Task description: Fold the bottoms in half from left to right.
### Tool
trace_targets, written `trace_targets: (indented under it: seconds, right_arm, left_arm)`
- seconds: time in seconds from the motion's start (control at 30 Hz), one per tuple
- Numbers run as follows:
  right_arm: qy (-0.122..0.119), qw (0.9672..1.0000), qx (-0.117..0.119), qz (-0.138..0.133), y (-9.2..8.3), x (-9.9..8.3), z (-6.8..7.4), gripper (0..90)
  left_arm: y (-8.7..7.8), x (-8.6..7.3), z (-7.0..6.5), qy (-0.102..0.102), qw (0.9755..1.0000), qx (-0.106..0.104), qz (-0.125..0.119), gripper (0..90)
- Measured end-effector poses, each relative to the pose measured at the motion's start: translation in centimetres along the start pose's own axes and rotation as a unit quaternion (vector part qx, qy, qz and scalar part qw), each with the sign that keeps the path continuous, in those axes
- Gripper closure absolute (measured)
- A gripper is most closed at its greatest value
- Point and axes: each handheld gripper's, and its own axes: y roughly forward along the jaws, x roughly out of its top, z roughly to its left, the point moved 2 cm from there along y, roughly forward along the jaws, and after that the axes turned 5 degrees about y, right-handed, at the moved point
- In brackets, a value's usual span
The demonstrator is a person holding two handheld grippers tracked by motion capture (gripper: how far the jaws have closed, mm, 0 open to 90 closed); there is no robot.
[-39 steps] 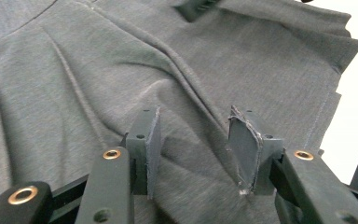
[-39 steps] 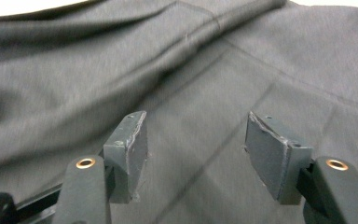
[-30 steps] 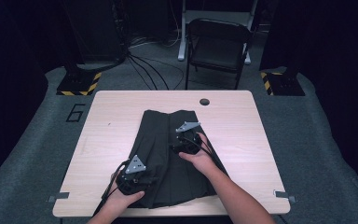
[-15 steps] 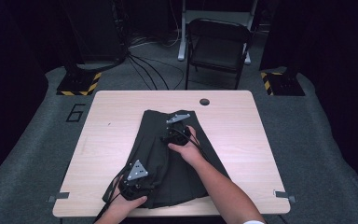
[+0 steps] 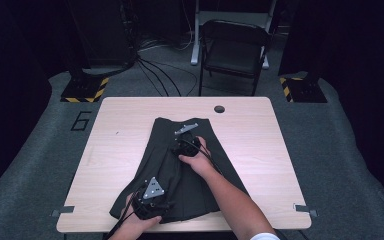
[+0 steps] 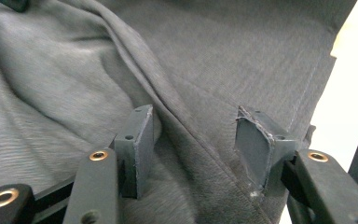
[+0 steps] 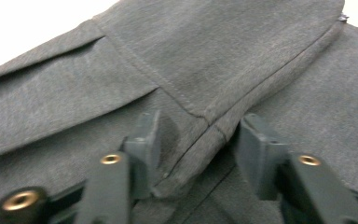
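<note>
Materials and finishes you handle at the table.
Your dark grey garment point(image 5: 180, 170) is matt woven cloth with a fine, slightly fuzzy nap, stitched seams and soft folds. Your left gripper point(image 6: 193, 154) carries matt black plastic arms with brass-coloured metal eyelets and dull grey pads point(image 6: 254, 144), one frayed at its edge; your right gripper point(image 7: 200, 149) looks the same. The table point(image 5: 130, 125) is pale wood-grain laminate, smooth with a light sheen. The floor point(image 5: 40, 165) is rough grey carpet.
</note>
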Motion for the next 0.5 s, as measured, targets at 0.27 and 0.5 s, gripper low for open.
trace_targets:
  seconds: [0.27, 0.5]
  right_arm:
    - [-0.023, 0.9997, -0.010, -0.004, -0.3, 0.0, 0.7, 64.1]
    - [-0.017, 0.9993, -0.005, -0.032, -1.5, 0.4, 0.8, 65.3]
  left_arm:
    - [0.4, -0.4, 0.4, -0.010, 0.9998, 0.010, 0.016, 63.6]
    - [0.3, -0.5, 0.9, -0.021, 0.9995, 0.013, 0.020, 84.0]
